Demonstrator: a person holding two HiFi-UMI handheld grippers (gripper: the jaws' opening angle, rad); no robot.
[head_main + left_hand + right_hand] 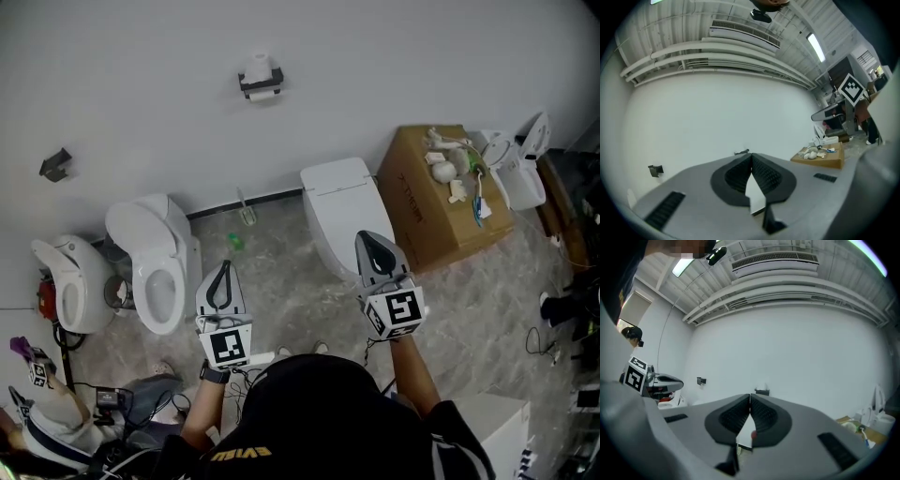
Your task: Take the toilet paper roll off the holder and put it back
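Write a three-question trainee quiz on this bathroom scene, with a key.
1. True or false: the toilet paper roll sits on its wall holder.
2. The left tongs and the right tongs are: A) open; B) shut, empty; C) shut on the roll.
3. Fill in: in the head view, the cardboard box stands to the ___ of the closed toilet.
Key: 1 true; 2 B; 3 right.

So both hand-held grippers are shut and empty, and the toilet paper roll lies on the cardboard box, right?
No. The head view shows the toilet paper roll on its wall holder, not the cardboard box. Left hand-held gripper and right hand-held gripper are shut and empty.
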